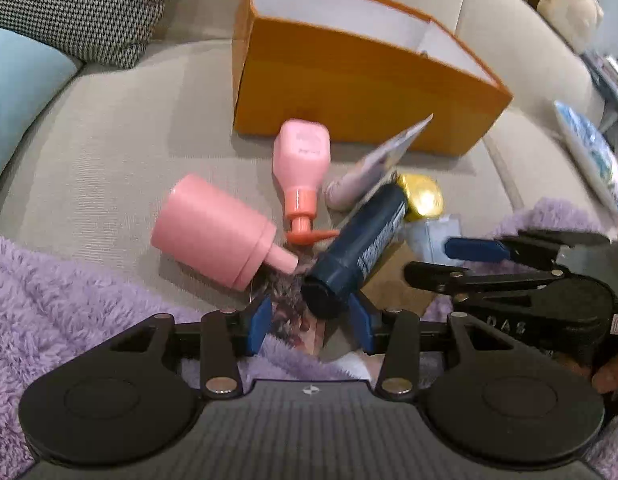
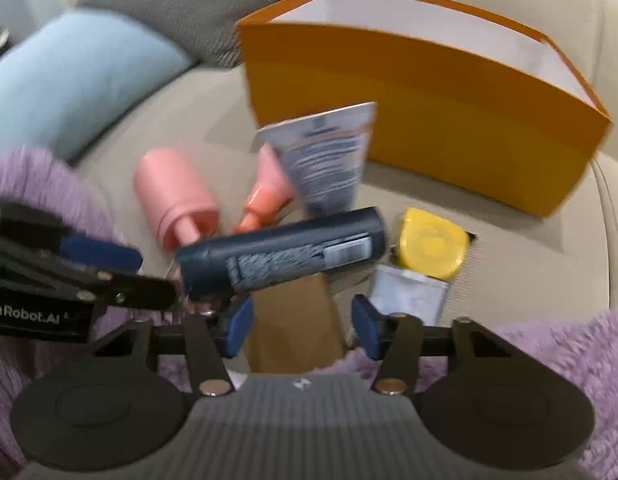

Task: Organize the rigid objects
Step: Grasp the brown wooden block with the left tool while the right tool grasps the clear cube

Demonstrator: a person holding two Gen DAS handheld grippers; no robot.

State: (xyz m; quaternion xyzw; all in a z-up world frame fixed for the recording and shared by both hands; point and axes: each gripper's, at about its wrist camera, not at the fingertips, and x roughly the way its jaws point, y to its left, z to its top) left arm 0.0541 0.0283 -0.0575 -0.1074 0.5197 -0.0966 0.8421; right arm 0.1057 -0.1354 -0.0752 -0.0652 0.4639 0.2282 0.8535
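A dark blue bottle [image 1: 361, 240] lies slanted on a pile on the beige sofa seat [image 1: 109, 140]. Its near end sits between the pads of my left gripper [image 1: 311, 326], which is open; the left pad stands clear of it. My right gripper [image 2: 301, 330] is open around a brown cardboard piece [image 2: 297, 320], with a small gap at its right pad. In the pile are a round pink bottle [image 1: 213, 228], a pink pump bottle [image 1: 303, 160], a pale tube [image 1: 373, 172], a yellow cap [image 2: 431, 242] and a clear packet [image 2: 409, 292]. An open orange box [image 1: 349, 80] stands behind them.
Fluffy purple sleeves [image 1: 49, 300] frame both grippers. A light blue cushion [image 2: 77, 72] and a houndstooth cushion [image 1: 81, 4] lie at the left of the sofa. A blue-patterned cushion [image 1: 593, 156] sits at the right. The right gripper [image 1: 429, 260] reaches in close beside the left one.
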